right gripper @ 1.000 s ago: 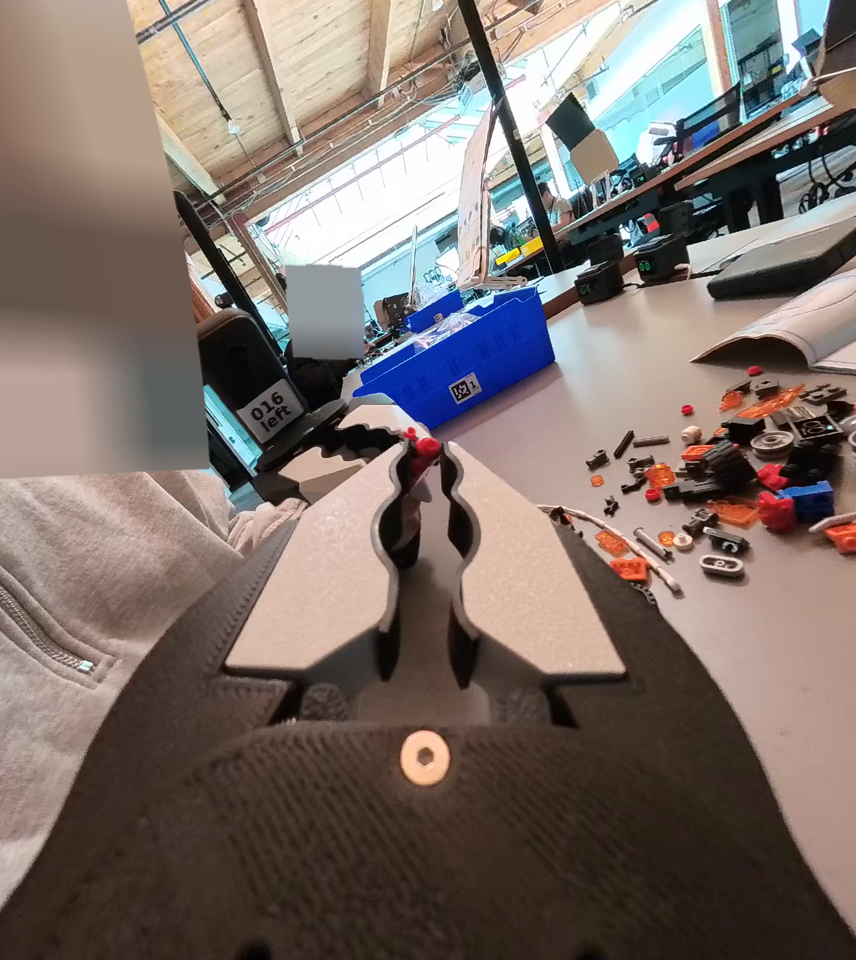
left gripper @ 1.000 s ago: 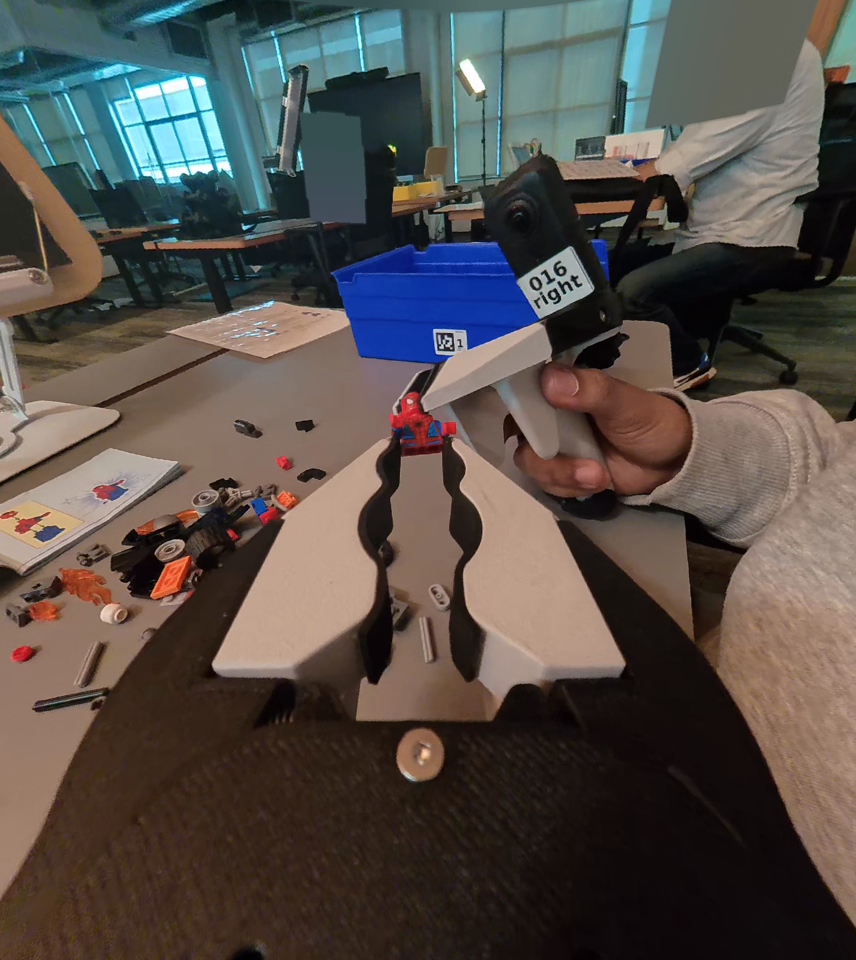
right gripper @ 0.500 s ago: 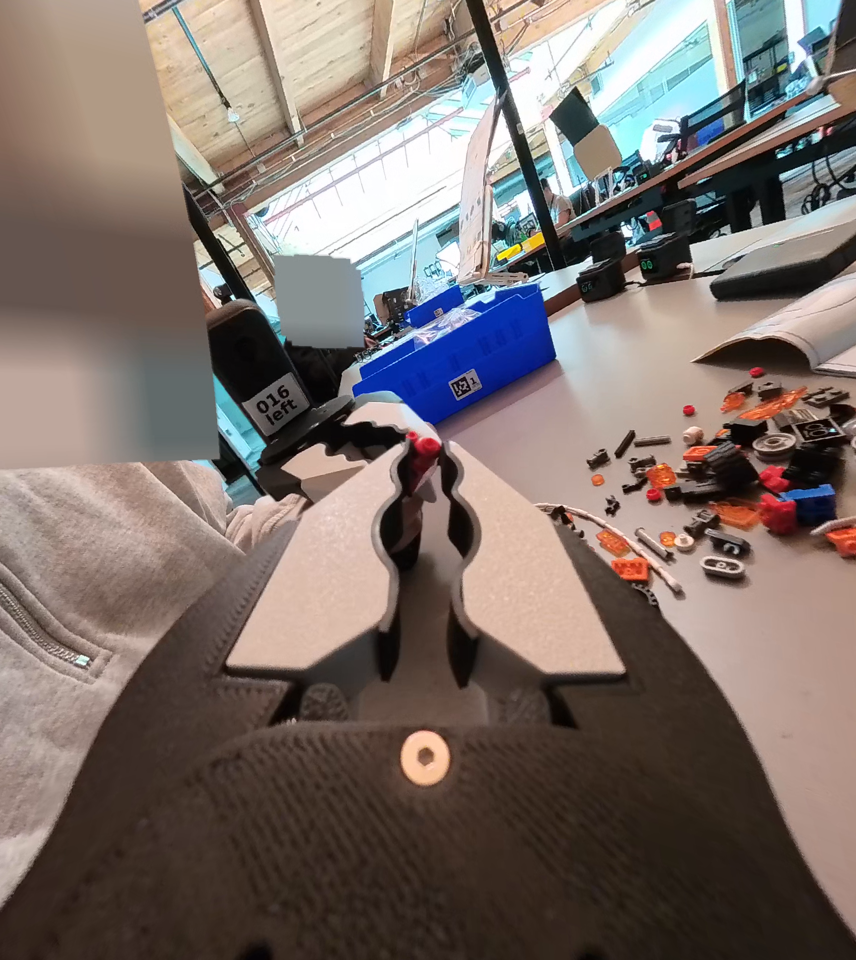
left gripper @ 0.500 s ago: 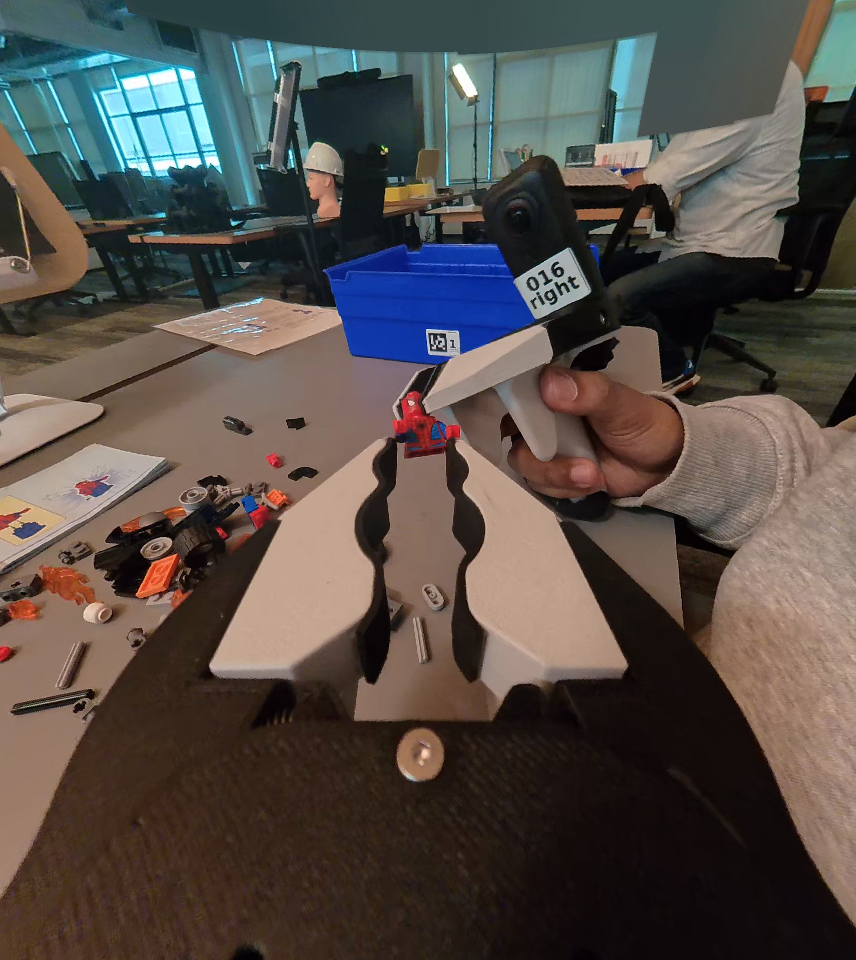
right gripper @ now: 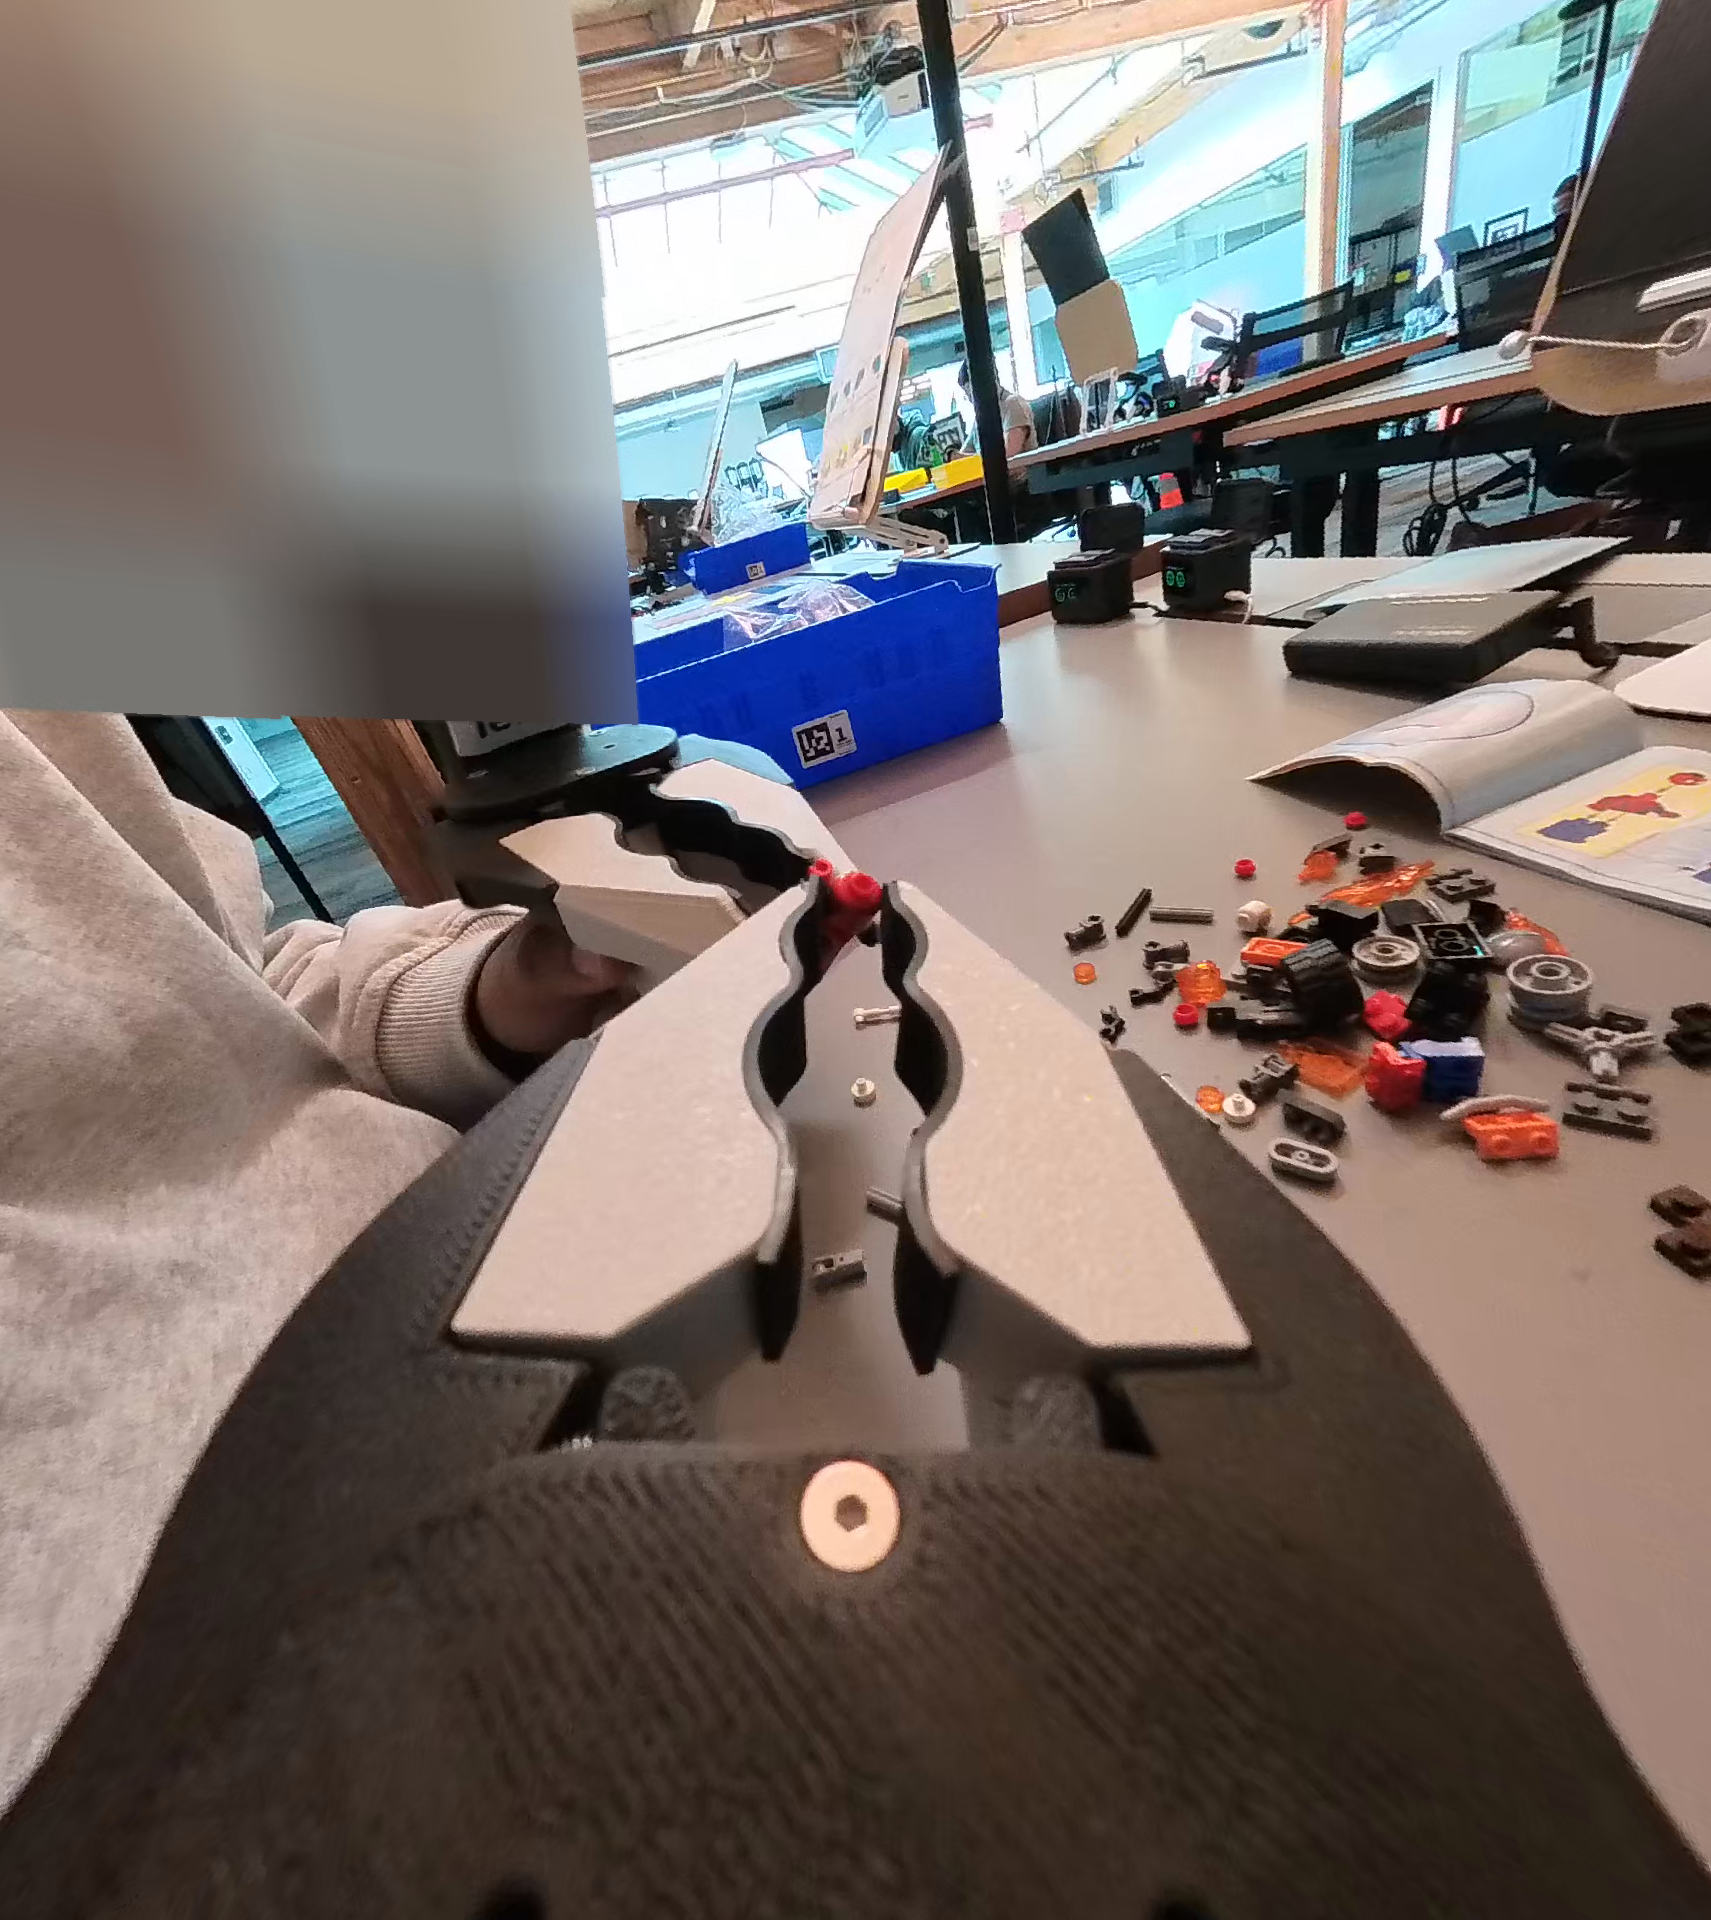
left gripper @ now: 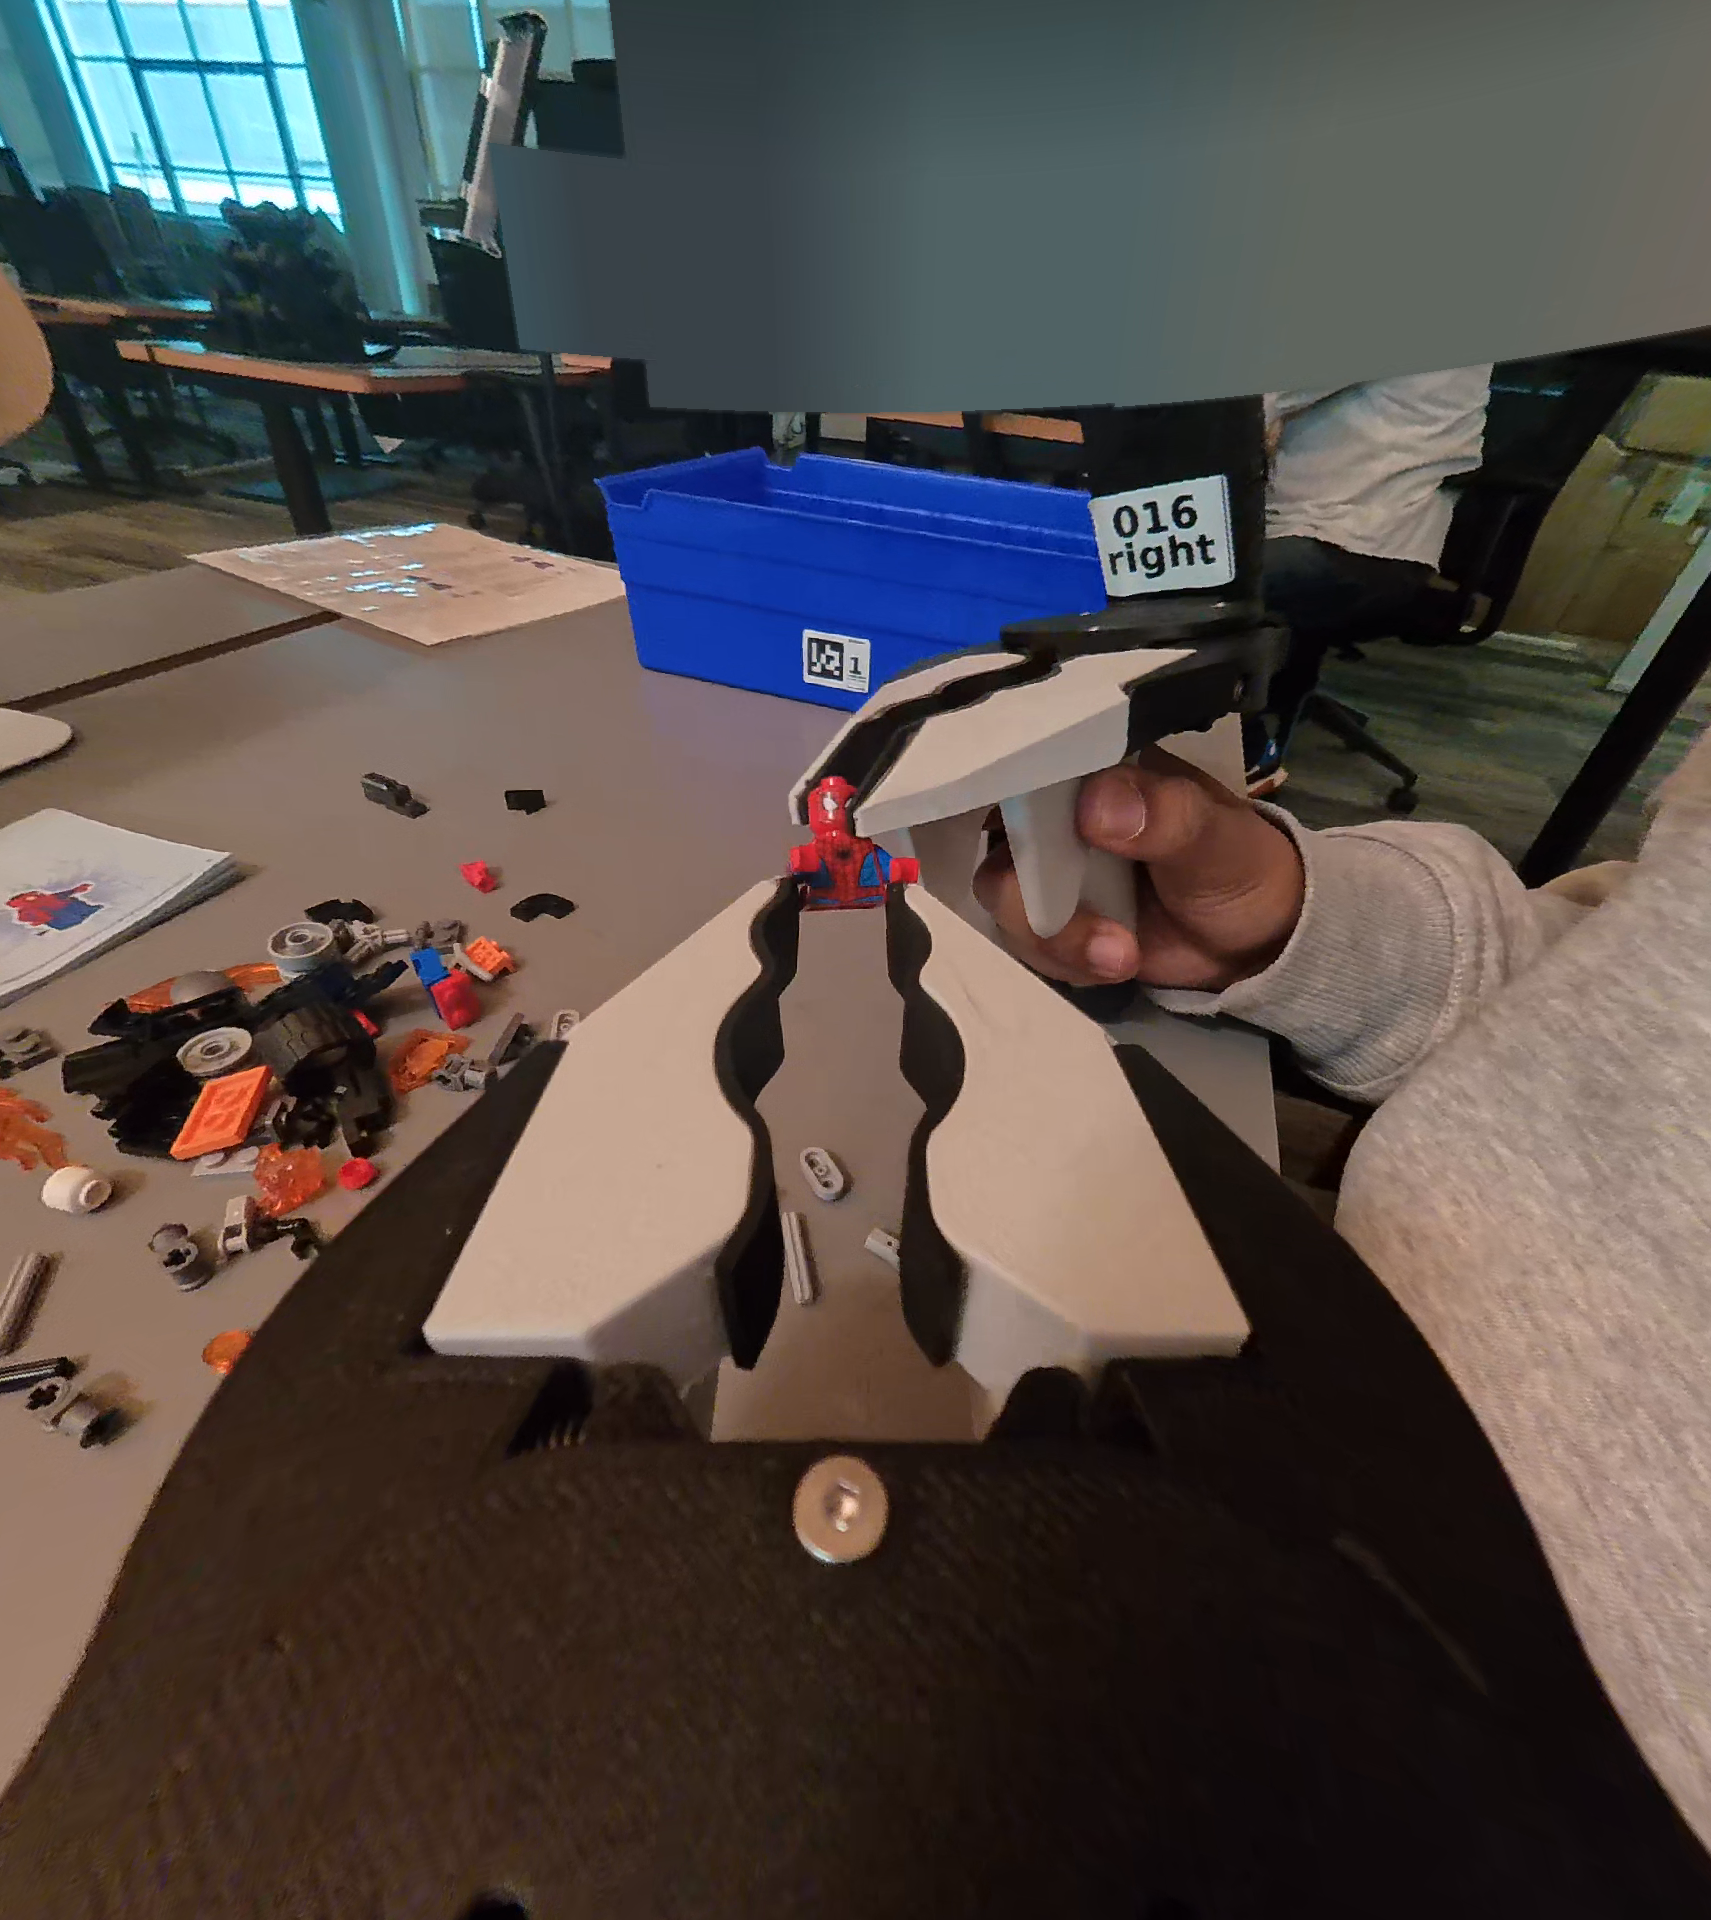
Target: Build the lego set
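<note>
Since a second ago, the right gripper (left gripper: 835,805) has been levelled over the minifigure (left gripper: 846,862), its fingers clamped on the head. The torso is clamped between the left gripper's (left gripper: 843,891) fingers, above the counter (left gripper: 622,748). Loose pieces (right gripper: 1402,997) are scattered beside a booklet (right gripper: 1609,821); a blue bin (left gripper: 830,566) stands beyond.

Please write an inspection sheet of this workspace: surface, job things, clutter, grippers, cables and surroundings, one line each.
Surface: grey table, mostly bare near its edge.
Job's things: red and blue minifigure held in the air; loose lego pieces in a pile; open instruction booklet.
Clutter: blue bin; printed sheet; flat black box.
Grippers: left gripper shut on the minifigure's lower part; right gripper shut on its head.
Cables: nothing seen on the table.
Surroundings: office desks, windows, a seated person behind.
</note>
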A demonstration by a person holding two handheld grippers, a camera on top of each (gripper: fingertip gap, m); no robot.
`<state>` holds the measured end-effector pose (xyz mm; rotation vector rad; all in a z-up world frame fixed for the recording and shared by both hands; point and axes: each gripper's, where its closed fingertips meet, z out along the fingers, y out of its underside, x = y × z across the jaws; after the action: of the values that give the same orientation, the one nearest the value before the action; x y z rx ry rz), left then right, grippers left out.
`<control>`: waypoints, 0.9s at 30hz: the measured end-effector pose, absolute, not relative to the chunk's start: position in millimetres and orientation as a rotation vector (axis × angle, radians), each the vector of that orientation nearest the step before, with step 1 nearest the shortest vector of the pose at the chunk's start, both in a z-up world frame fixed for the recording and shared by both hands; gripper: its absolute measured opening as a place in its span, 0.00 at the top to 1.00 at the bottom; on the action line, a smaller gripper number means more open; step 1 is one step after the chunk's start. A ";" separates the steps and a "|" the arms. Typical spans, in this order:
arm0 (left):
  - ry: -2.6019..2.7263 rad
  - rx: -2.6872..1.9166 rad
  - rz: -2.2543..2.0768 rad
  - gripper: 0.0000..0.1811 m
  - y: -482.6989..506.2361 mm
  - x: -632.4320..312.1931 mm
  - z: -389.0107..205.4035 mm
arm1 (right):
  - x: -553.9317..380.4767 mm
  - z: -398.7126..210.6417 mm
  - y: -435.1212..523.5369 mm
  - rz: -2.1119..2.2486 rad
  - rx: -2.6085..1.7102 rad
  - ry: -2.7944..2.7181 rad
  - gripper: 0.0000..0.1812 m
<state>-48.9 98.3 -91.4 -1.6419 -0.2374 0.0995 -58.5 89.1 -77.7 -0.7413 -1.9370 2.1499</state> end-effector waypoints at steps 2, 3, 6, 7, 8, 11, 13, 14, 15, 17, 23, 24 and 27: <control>-0.241 -1.642 0.091 0.93 98.2 -49.1 -91.7 | -58.7 -78.0 88.9 2.137 -0.737 -1.936 0.95; -0.243 -1.643 0.087 0.93 98.3 -49.2 -91.9 | -58.9 -78.2 88.9 2.131 -0.735 -1.936 0.95; -0.252 -1.642 0.070 0.93 98.2 -49.5 -92.1 | -59.3 -78.6 88.9 2.120 -0.733 -1.935 0.95; -0.255 -1.641 0.064 0.93 98.1 -49.6 -92.2 | -59.4 -78.7 88.8 2.121 -0.735 -1.937 0.95; -0.258 -1.641 0.061 0.93 98.1 -49.8 -92.3 | -59.8 -78.8 88.8 2.120 -0.737 -1.937 0.95; -0.262 -1.641 0.061 0.93 98.0 -50.4 -92.5 | -60.3 -79.2 88.7 2.102 -0.731 -1.935 0.95; -0.265 -1.642 0.060 0.93 97.8 -50.7 -92.7 | -60.6 -79.4 88.6 2.087 -0.723 -1.932 0.95; -0.266 -1.641 0.058 0.93 97.7 -50.8 -92.7 | -60.6 -79.4 88.6 2.082 -0.722 -1.932 0.95; -0.267 -1.642 0.056 0.93 97.7 -50.8 -92.8 | -60.7 -79.5 88.5 2.078 -0.719 -1.931 0.95; -0.267 -1.642 0.054 0.93 97.8 -50.8 -92.8 | -60.8 -79.3 88.6 2.081 -0.719 -1.931 0.95; -0.273 -1.623 0.054 0.92 97.8 -51.3 -90.8 | -61.3 -76.6 90.6 2.163 -0.759 -1.921 0.95; -0.277 -1.617 0.056 0.92 97.3 -51.8 -90.2 | -61.9 -76.0 91.6 2.180 -0.773 -1.915 0.95; -0.282 -1.614 0.054 0.90 97.0 -52.7 -90.0 | -63.9 -73.8 95.8 2.247 -0.823 -1.889 0.95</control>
<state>-52.7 97.0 -90.0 -1.6135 -0.2820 0.0540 -63.9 95.8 -73.8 -0.8230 -1.8887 2.2470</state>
